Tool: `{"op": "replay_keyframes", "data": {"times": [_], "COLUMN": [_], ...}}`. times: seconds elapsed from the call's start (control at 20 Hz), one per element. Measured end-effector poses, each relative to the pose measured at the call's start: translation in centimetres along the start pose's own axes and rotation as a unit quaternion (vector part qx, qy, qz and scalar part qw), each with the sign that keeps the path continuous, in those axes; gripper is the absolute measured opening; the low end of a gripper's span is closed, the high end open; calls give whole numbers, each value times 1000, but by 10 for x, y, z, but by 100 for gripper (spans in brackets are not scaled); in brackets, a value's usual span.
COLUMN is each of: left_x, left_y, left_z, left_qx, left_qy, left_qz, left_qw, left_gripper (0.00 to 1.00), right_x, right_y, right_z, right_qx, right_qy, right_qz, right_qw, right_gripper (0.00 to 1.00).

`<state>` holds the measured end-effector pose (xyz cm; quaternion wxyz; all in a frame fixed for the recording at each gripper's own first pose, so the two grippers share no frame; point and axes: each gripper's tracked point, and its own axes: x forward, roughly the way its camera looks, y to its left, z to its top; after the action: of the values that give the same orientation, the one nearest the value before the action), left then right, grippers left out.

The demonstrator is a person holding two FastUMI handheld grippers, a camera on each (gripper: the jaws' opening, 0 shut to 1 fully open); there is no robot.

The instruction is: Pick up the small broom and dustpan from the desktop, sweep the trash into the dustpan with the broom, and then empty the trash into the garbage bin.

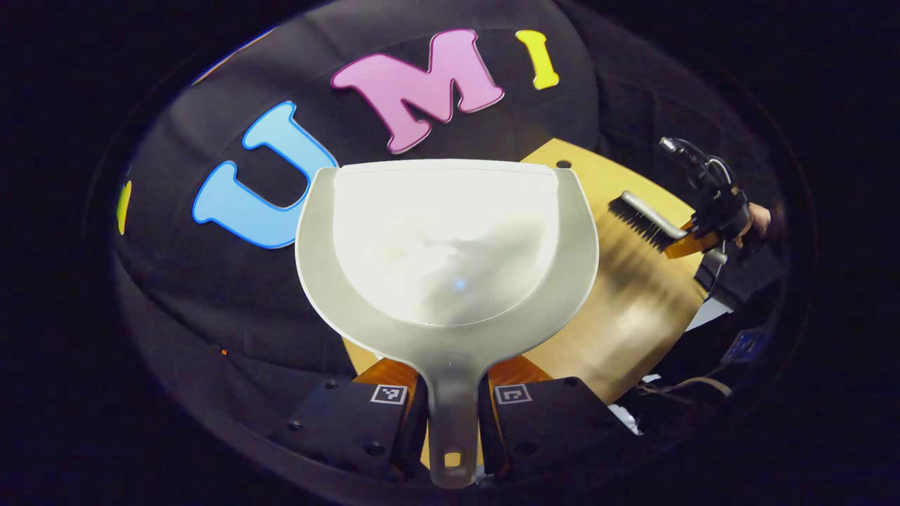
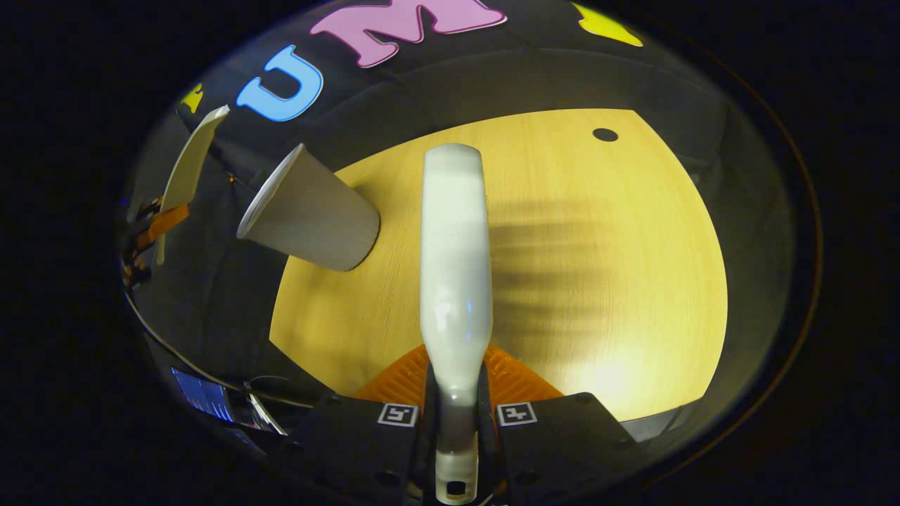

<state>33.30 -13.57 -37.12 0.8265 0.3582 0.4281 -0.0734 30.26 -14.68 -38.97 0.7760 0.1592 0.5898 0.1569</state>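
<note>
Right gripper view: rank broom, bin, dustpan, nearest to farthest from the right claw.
1. Broom: clamped in the right claw, running straight ahead over the desk.
2. Bin: upper left, at the desk's edge.
3. Dustpan: far left, past the bin, edge-on, held by the left claw.

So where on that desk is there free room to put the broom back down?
Most of the wooden desk is bare: the wide stretch right of the broom, up to the small dark hole. It is tighter on the left, where the bin stands at the desk's edge.
</note>
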Motion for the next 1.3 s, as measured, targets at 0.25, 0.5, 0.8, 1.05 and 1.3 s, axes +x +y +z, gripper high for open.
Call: {"op": "replay_keyframes", "data": {"times": [0.25, 0.5, 0.8, 1.05, 1.3], "left_x": [41, 109, 194, 225, 225], "left_y": [-116, -211, -270, -293, -290], "left_z": [28, 3, -80, -117, -116], "left_qx": [-122, -180, -236, -295, -298], "left_qy": [-80, -56, 67, 154, 202], "left_qz": [-77, -84, -92, -76, -95], "left_qw": [986, 979, 965, 940, 928], "left_gripper": [29, 29, 30, 31, 30], "right_x": [6, 44, 124, 148, 154], "right_y": [0, 6, 31, 11, 9], "right_z": [-14, -18, -11, -21, -28], "right_qx": [42, 62, 57, 38, 52], "right_qy": [-7, 5, 19, 73, 118], "right_qz": [-58, -103, -105, -163, -162], "right_qw": [997, 993, 993, 983, 978], "right_gripper": [27, 26, 26, 27, 27]}}
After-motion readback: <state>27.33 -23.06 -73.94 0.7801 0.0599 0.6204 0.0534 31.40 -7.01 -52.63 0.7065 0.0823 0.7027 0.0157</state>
